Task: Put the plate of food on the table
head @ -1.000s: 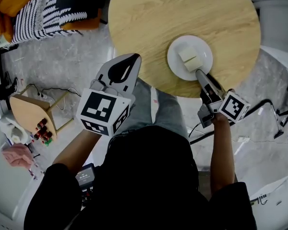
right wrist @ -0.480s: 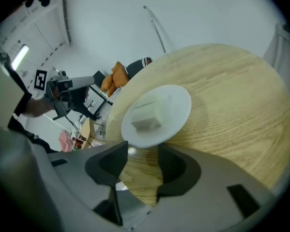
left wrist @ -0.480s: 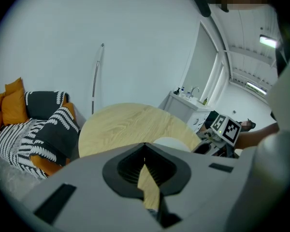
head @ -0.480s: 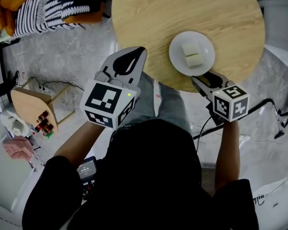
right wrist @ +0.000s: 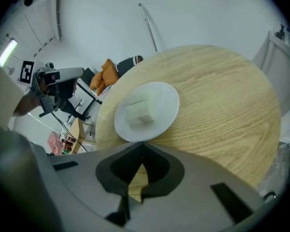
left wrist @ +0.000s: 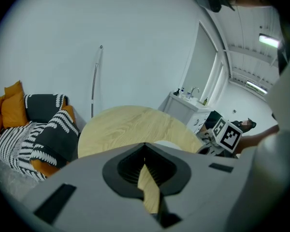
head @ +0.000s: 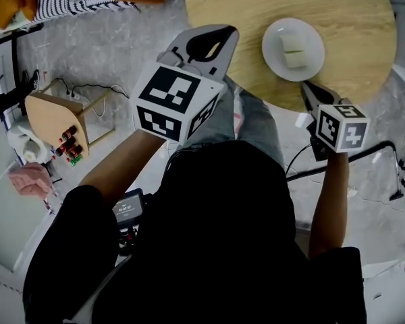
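Right gripper view: plate [right wrist: 169,105] lies just beyond right gripper [right wrist: 144,144], jaws just closed, empty.

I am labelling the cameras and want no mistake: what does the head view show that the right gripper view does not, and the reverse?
Only the head view: the person's dark torso and the marker cube on the right tool. Only the right gripper view: the white wall and a ceiling light. Both: the round wooden table, the white plate with pale food, the left tool, and the right tool's jaws, just closed with nothing between them.
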`<action>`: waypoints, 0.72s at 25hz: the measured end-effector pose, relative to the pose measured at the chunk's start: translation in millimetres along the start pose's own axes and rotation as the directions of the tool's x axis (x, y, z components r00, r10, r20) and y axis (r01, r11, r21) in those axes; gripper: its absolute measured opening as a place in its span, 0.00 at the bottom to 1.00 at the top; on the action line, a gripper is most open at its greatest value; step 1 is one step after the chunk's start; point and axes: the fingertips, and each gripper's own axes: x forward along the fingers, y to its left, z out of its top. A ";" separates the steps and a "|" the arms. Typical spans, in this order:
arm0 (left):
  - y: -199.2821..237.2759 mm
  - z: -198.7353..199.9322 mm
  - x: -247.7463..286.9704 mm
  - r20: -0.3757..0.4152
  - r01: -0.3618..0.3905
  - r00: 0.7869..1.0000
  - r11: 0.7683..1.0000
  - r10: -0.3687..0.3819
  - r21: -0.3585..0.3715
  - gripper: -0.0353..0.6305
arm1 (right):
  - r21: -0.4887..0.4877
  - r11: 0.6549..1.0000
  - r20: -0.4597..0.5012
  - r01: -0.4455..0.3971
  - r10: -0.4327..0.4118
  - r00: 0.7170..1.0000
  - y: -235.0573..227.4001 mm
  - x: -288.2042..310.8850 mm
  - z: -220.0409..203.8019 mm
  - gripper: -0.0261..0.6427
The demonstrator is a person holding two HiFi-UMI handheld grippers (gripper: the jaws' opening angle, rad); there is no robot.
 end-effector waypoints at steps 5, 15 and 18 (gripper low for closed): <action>-6.3 12.5 -1.6 0.018 0.007 1.000 1.000 -0.007 0.021 0.06 | 0.005 1.000 0.031 0.002 -0.002 1.000 1.8 -11.5 6.8 0.05; -20.3 70.3 -33.3 0.149 -0.021 0.989 0.997 0.010 0.074 0.06 | -0.073 0.997 0.205 0.022 -0.007 0.979 25.0 -80.8 61.0 0.05; -27.0 91.7 -47.1 0.201 -0.032 0.979 0.996 0.015 0.084 0.06 | -0.123 0.992 0.296 0.041 -0.002 0.955 42.6 -108.3 85.7 0.05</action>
